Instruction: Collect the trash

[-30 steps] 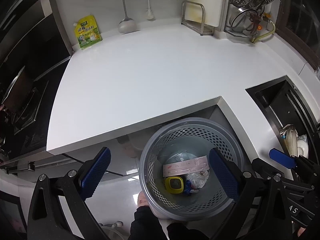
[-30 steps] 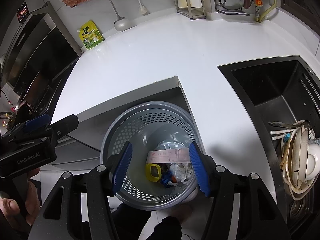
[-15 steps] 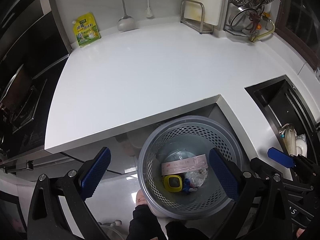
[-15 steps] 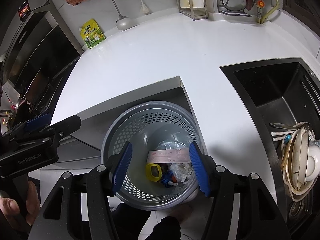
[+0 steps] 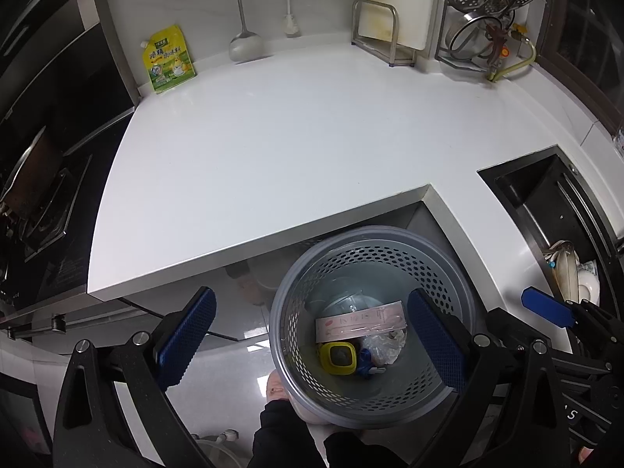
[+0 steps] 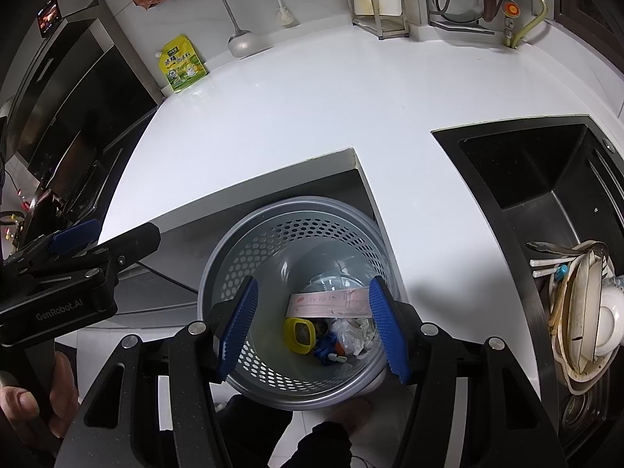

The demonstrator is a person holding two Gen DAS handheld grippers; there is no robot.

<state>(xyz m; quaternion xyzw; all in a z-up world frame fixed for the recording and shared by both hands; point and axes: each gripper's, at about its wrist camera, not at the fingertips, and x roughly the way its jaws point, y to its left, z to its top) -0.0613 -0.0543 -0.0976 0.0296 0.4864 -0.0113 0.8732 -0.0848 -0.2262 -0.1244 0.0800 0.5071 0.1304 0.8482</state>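
Both sets of fingers are spread apart with nothing in them: my left gripper [image 5: 312, 341] and right gripper [image 6: 312, 327] hang over the grey perforated bin [image 6: 241, 257] tucked into the counter's corner notch. Trash sits at the bin's bottom: a pink paper strip [image 6: 329, 300], a yellow ring-shaped thing [image 6: 298, 333], crumpled wrappers [image 6: 353, 331]. White countertop [image 5: 273, 148] looks bare apart from a yellow pouch [image 5: 167, 58] by the wall.

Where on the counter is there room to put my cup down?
The white counter is bare across its middle, from the yellow pouch and ladle at the back wall to the front edge above the bin. It is crowded in the sink, where dishes are piled, and by the racks.
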